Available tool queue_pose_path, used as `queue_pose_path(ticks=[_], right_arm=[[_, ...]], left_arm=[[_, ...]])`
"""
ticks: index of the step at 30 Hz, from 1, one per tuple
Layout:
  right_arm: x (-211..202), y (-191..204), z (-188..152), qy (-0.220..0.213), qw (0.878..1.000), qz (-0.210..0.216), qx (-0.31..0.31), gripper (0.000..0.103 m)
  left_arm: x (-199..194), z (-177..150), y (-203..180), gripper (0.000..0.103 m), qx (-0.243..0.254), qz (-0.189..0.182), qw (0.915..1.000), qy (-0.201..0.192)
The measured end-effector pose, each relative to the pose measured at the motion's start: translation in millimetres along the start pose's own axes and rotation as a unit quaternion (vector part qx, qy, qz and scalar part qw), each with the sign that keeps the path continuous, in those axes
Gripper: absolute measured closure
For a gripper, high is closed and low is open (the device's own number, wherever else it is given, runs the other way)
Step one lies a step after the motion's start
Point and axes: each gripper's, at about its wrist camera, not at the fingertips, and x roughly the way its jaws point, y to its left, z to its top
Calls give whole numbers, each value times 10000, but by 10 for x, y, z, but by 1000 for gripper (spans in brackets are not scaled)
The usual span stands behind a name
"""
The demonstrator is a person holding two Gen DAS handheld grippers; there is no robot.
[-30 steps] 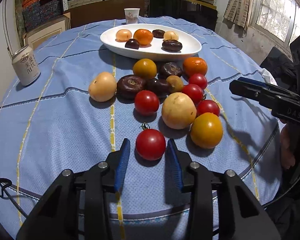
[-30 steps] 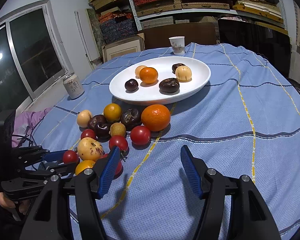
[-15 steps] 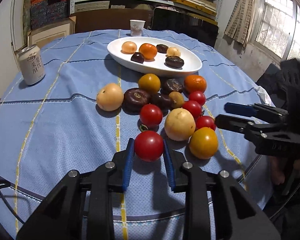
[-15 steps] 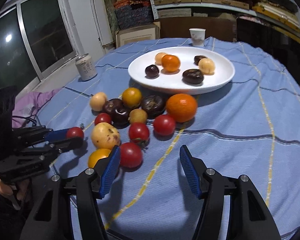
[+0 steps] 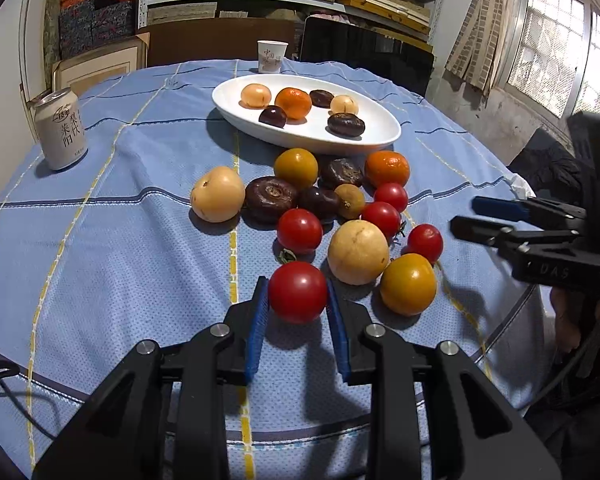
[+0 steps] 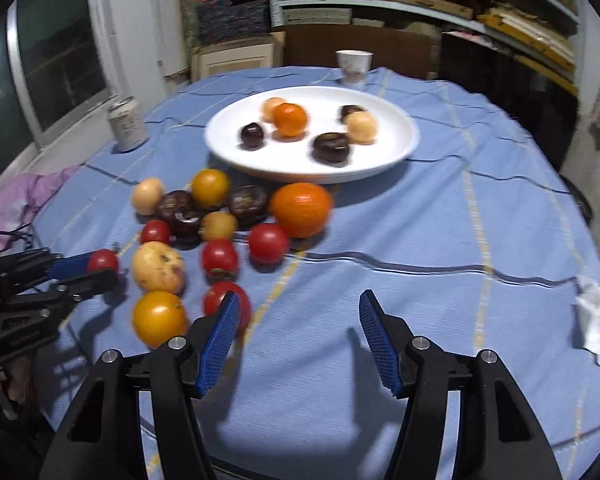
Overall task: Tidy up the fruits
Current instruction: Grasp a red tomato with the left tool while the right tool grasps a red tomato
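My left gripper [image 5: 296,286] is shut on a red tomato [image 5: 298,300] at the near edge of the fruit pile; the right wrist view shows the same tomato [image 6: 102,261] between its blue pads. A white oval plate [image 5: 380,136] behind the pile holds several fruits, among them an orange [image 5: 293,103] and dark ones. Loose on the cloth lie red tomatoes, yellow fruits, dark fruits and an orange [image 6: 301,209]. My right gripper [image 6: 300,316] stands open over bare cloth to the right of the pile, with a red tomato [image 6: 220,300] just behind its left finger.
A white drink can [image 5: 60,128] stands at the left and a paper cup [image 5: 272,56] behind the plate. A crumpled white paper [image 6: 596,320] lies near the table's right edge. The round table has a blue cloth [image 6: 460,220]; shelves and a dark chair stand beyond.
My left gripper's pads, earlier apart on either side of the red tomato, have closed on it. The right gripper has turned slightly and stays open.
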Motion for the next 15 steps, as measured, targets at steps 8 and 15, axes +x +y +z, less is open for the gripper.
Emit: queue_pose_path(ticks=[8, 15], right_arm=[[32, 167, -21, -18, 9988, 408, -278, 40], [270, 293, 35, 138, 9986, 334, -391, 54]], left_arm=[[16, 5, 14, 75, -33, -18, 10000, 24], [35, 3, 15, 75, -36, -27, 10000, 45]])
